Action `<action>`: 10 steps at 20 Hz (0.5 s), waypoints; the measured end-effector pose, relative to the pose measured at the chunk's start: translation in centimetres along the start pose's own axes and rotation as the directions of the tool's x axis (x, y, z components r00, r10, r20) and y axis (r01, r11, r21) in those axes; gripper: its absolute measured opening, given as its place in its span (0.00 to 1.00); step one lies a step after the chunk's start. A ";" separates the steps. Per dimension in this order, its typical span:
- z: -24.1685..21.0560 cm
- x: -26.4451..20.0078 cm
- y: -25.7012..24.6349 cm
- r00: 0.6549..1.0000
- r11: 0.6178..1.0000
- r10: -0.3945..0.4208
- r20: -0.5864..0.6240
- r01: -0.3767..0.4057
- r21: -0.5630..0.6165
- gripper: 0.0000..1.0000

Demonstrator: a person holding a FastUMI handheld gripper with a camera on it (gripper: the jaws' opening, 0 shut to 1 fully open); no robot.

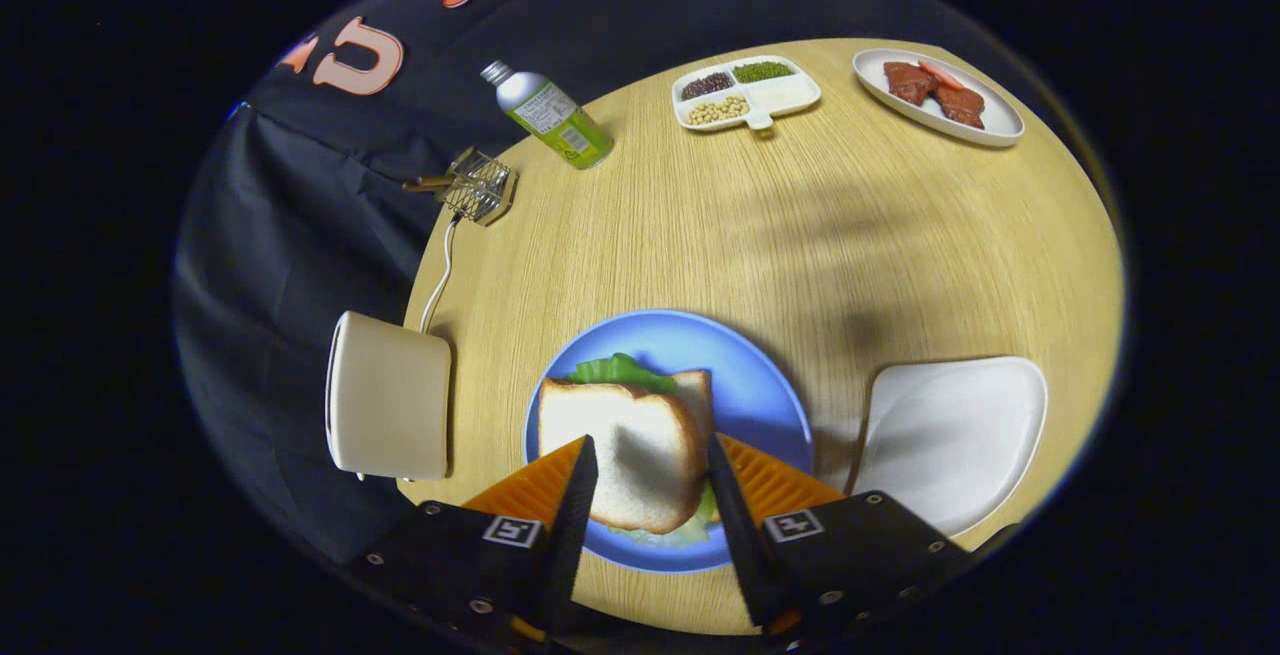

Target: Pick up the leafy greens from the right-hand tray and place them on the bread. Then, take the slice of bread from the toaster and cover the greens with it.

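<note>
A slice of white bread point(620, 455) lies on top of the leafy greens point(620, 371), which stick out beyond it and under its near edge. A corner of a lower bread slice point(693, 390) shows beside it. The stack rests on a blue plate point(745, 370). My gripper point(650, 440) hovers over the near part of the plate, open, and the top slice shows in the wide gap between the fingers. The left finger point(575, 495) overlaps the slice's left edge. The white toaster point(388, 395) stands left of the plate. The white right-hand tray point(955, 435) is bare.
Round wooden table point(700, 225). At the far side stand a green-labelled bottle point(555, 117), a divided dish point(790, 93) of beans and a white plate point(995, 120) with meat slices. A small wire rack point(478, 185) sits at the left edge, and the toaster's cord runs beside it.
</note>
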State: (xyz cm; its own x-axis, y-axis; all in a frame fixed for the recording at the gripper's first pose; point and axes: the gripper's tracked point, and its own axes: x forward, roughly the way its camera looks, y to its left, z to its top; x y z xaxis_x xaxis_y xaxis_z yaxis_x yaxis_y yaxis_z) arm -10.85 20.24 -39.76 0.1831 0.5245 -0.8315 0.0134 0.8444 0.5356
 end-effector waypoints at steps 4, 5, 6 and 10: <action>2.2 -1.8 -0.4 0.995 1.000 -0.024 0.097 0.026 -0.016 0.91; 3.1 -2.5 -0.7 0.991 0.999 -0.037 0.130 0.041 -0.029 0.93; 3.9 -3.5 -0.6 0.985 0.998 -0.046 0.164 0.054 -0.042 0.95; 7.6 -7.9 0.3 0.949 0.992 -0.056 0.311 0.089 -0.094 0.97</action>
State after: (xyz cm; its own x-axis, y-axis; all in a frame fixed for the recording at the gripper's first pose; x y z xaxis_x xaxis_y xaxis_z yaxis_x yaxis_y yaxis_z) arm -4.82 15.51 -31.97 0.4786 0.4166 -0.7729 -0.0625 0.8942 0.4432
